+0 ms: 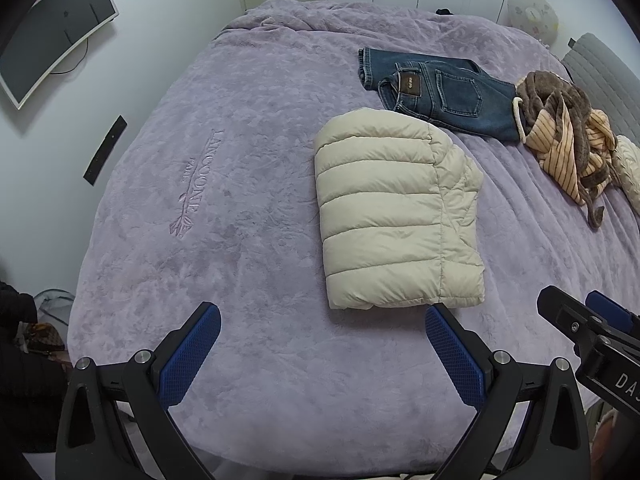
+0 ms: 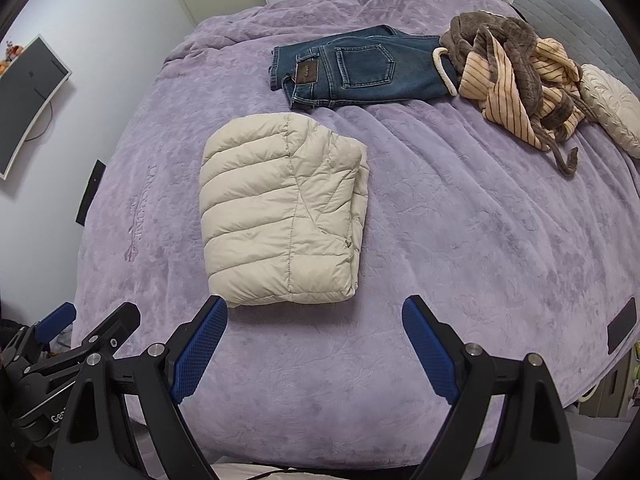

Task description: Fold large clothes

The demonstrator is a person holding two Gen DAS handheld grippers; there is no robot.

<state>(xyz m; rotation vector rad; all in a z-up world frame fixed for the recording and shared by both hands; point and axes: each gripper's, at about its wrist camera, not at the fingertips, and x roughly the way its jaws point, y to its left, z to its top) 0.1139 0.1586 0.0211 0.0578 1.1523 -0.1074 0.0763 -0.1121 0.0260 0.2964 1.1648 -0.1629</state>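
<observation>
A cream puffer jacket (image 1: 396, 216) lies folded into a compact rectangle on the purple bed cover (image 1: 240, 184); it also shows in the right wrist view (image 2: 280, 216). My left gripper (image 1: 322, 320) is open and empty, held above the bed just short of the jacket's near edge. My right gripper (image 2: 314, 312) is open and empty too, near the jacket's near right corner. The right gripper also shows at the right edge of the left wrist view (image 1: 592, 332).
Folded blue jeans (image 2: 352, 68) lie beyond the jacket. A crumpled brown and striped robe (image 2: 516, 80) is heaped at the far right beside a cream cushion (image 2: 612, 108). A monitor (image 1: 52, 36) hangs on the left wall. The bed's near edge is just below the grippers.
</observation>
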